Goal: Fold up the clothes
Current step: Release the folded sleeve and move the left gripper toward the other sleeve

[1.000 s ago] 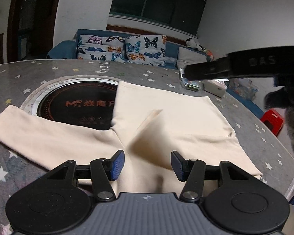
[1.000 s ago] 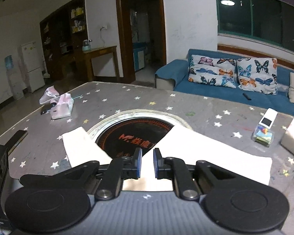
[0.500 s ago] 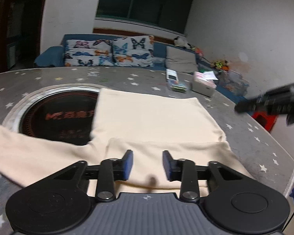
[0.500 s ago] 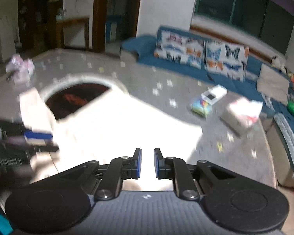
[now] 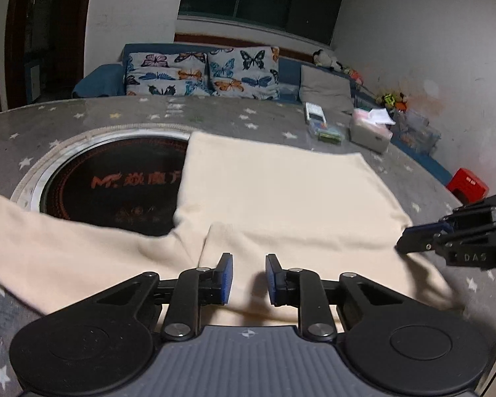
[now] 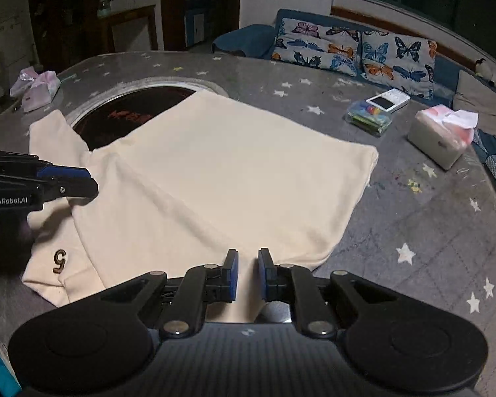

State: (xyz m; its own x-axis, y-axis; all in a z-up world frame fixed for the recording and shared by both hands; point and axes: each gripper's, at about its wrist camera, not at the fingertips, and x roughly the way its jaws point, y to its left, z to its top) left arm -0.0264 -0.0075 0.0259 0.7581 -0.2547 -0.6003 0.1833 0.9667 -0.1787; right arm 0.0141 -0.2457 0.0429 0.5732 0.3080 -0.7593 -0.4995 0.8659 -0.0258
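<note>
A cream sweatshirt (image 5: 281,192) (image 6: 231,165) lies flat on the round star-patterned table, with a small dark emblem (image 6: 59,261) near its closer edge. One sleeve (image 5: 49,248) stretches left past the hob, and the other part (image 5: 297,241) is folded across the body. My left gripper (image 5: 248,278) (image 6: 82,182) hovers low over the near middle of the cloth with a narrow gap, and I see nothing pinched. My right gripper (image 6: 248,274) (image 5: 410,241) is at the cloth's right near corner, jaws almost together, tip at the fabric edge.
A black round hob (image 5: 115,182) sits in the table centre, partly under the garment. A tissue box (image 6: 439,139), a clear plastic box (image 6: 368,117) and a white device (image 6: 388,99) sit at the far right, a pink bag (image 6: 36,86) at the far left. A red stool (image 5: 468,185) stands beyond the edge.
My left gripper's jaws have narrowed steadily. My right gripper swung from high over the far side down to the garment's right near corner. A fold now lies across the body.
</note>
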